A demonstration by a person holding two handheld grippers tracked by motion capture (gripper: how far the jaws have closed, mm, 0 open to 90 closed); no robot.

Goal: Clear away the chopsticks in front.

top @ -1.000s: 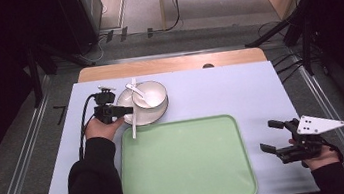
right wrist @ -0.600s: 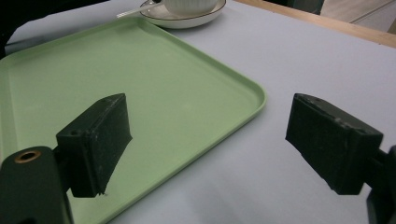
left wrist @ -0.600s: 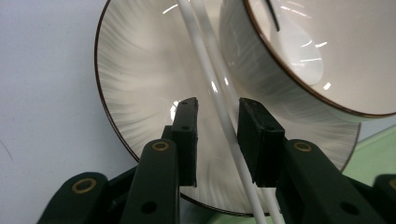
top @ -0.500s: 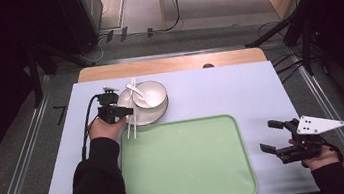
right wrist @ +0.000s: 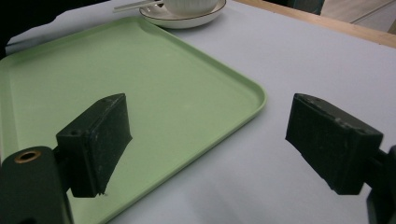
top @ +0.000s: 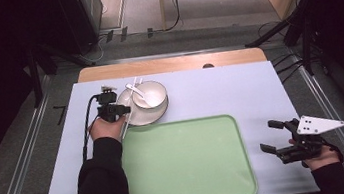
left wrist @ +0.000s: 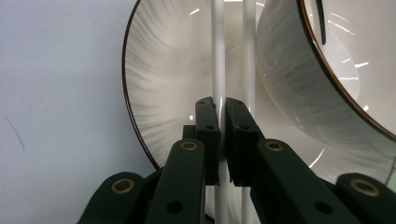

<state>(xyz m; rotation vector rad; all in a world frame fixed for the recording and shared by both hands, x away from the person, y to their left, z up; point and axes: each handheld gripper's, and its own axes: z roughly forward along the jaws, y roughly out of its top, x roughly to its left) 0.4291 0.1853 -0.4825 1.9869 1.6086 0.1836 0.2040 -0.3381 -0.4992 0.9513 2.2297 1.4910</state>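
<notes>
Two white chopsticks (top: 128, 107) lie across the left rim of a white brown-edged plate (top: 155, 115), which carries a white bowl (top: 152, 95) with a spoon (top: 136, 89) in it. My left gripper (top: 121, 110) is at the plate's left edge. In the left gripper view its jaws (left wrist: 222, 105) have just been closing and now pinch the left chopstick (left wrist: 217, 56). The other chopstick (left wrist: 249, 46) runs behind the right jaw, beside the bowl (left wrist: 299, 84). My right gripper (top: 270, 135) rests open to the right of the green tray (top: 185, 176), with nothing between its jaws (right wrist: 208, 112).
The green tray (right wrist: 140, 84) lies flat on the pale table cover in front of the plate (right wrist: 187, 21). A wooden strip (top: 171, 64) borders the table's far edge. Metal rails run along both sides.
The left gripper's jaws have drawn together on the chopstick beside the plate. Both hands have stayed where they were.
</notes>
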